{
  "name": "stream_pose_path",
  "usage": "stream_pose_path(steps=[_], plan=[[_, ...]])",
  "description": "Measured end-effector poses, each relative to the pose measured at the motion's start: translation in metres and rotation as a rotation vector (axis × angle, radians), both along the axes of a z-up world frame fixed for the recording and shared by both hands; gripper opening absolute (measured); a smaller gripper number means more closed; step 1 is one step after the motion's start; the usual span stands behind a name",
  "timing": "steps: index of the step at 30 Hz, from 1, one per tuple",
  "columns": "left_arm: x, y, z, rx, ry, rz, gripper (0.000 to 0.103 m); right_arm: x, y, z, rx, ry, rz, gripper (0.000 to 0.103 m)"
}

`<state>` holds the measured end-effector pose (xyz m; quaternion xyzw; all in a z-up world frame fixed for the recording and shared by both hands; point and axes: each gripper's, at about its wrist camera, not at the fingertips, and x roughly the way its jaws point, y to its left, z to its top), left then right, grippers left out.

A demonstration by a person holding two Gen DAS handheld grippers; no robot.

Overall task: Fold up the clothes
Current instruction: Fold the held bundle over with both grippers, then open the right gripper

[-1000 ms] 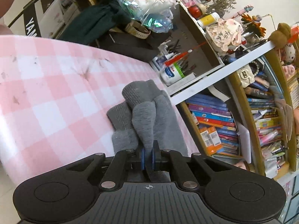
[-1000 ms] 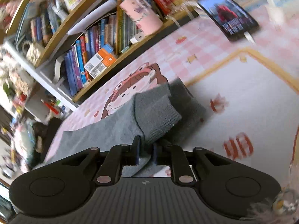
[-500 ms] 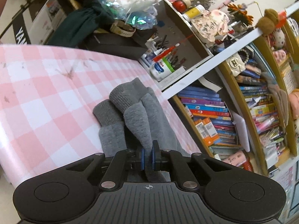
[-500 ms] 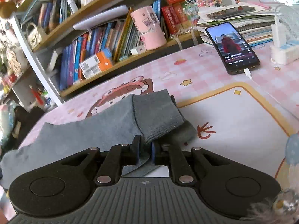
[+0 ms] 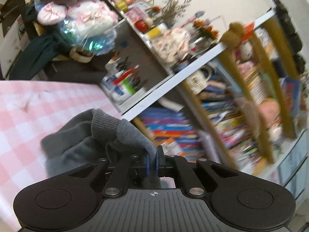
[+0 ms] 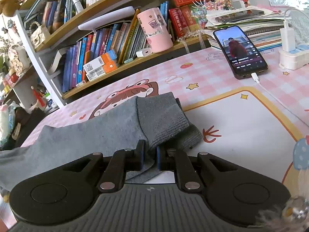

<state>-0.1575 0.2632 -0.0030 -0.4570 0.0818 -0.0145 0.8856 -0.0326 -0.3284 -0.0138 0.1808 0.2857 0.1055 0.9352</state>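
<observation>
Left gripper (image 5: 152, 162) pinches the gray socks (image 6: 108, 127) at one end, right gripper (image 6: 149, 157) clamps the cuff end on the pink table (image 6: 212, 71) — carry both ends level so the fold lands square.

— What colours are seen on the soft knitted sock (image 6: 108, 129)?
— Plain grey, ribbed darker at the cuff.
— And the vinyl table cover (image 6: 202, 73)?
— Pink-and-white checks, printed with cartoon figures and yellow stars.
</observation>
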Motion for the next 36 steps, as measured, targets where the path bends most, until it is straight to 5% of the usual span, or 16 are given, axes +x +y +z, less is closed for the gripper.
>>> stream_pose_path(steps=[2, 5, 12, 16, 19, 21, 24, 33, 35, 36], plan=[[-0.003, 0.000, 0.003, 0.008, -0.004, -0.002, 0.004, 0.001, -0.002, -0.001, 0.011, 0.004, -0.002, 0.010], [0.005, 0.004, -0.024, 0.033, 0.170, -0.002, 0.004, 0.001, -0.005, 0.007, 0.037, 0.001, -0.007, 0.010], [0.009, 0.000, -0.040, 0.048, 0.223, -0.015, 0.005, -0.024, 0.015, 0.068, -0.060, -0.301, 0.035, 0.009], [0.006, -0.001, -0.037, 0.072, 0.226, -0.021, 0.006, -0.007, 0.013, 0.042, -0.120, -0.111, -0.007, 0.011], [0.001, -0.003, -0.032, 0.099, 0.240, -0.011, 0.017, 0.005, 0.003, 0.011, -0.077, 0.038, -0.021, 0.018], [-0.005, -0.005, -0.025, 0.129, 0.245, 0.024, 0.043, -0.001, -0.003, 0.010, -0.040, 0.002, -0.043, 0.034], [-0.008, -0.006, -0.020, 0.164, 0.257, 0.065, 0.068, -0.007, -0.008, 0.023, -0.062, -0.062, -0.098, 0.050], [-0.006, -0.008, -0.019, 0.220, 0.302, 0.153, 0.070, 0.009, -0.001, 0.011, -0.096, 0.024, -0.064, 0.064], [0.003, -0.008, -0.022, 0.223, 0.309, 0.150, 0.068, 0.008, 0.004, 0.010, -0.112, 0.024, -0.054, 0.064], [0.007, -0.008, -0.023, 0.224, 0.312, 0.149, 0.067, 0.007, 0.007, 0.009, -0.127, 0.024, -0.048, 0.051]])
